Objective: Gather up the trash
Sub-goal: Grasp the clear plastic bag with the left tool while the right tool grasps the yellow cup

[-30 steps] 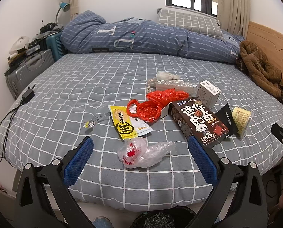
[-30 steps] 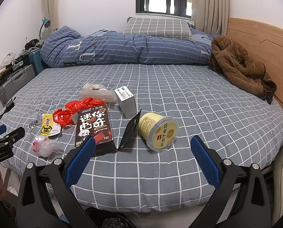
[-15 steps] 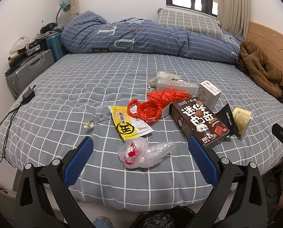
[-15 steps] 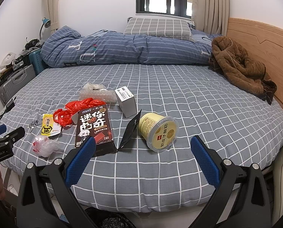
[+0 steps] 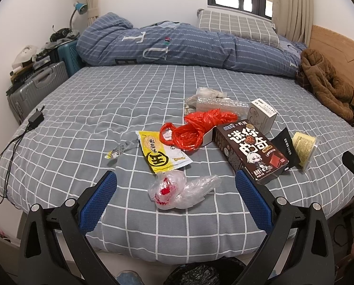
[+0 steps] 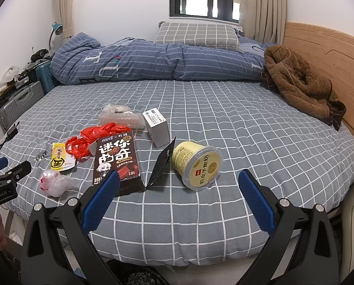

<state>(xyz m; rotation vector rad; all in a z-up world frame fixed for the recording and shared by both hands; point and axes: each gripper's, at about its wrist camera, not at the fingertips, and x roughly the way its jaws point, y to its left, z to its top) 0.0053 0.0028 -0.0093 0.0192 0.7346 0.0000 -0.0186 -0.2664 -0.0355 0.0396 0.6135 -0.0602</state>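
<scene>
The left gripper (image 5: 175, 191) is held wide apart above the near edge of the bed (image 5: 86, 109), with nothing between its blue pads (image 5: 97, 203); a crumpled clear bag (image 5: 180, 190) with red inside is seen lying between the two fingers on the sheet. At 12 o'clock from that bag a yellow snack wrapper (image 5: 161, 153) is laid flat, with a small foil scrap (image 5: 120, 149) at its 9 o'clock. A red plastic bag (image 5: 196, 128) is bunched beyond the wrapper, touching a dark chocolate box (image 5: 250, 153) at its 3 o'clock. Bubble wrap (image 5: 221, 104) and a small white box (image 5: 261, 116) are found farther back.

The right gripper (image 6: 179, 193) is likewise spread open and empty. Its left pad (image 6: 99, 200) is seen in front of the near corner of the chocolate box. A yellow tub (image 6: 197, 165) is tipped on its side at 12 o'clock between the fingers, with a black pouch (image 6: 162, 163) leaning just beside it at 9 o'clock.

A charger with cable (image 5: 34, 120) is left at the bed's 9 o'clock edge, suitcases (image 5: 38, 87) stand beyond it, a folded duvet (image 6: 153, 59) and a brown coat (image 6: 300, 83) occupy the far side, and a black bin liner (image 5: 196, 273) is visible below the mattress edge
</scene>
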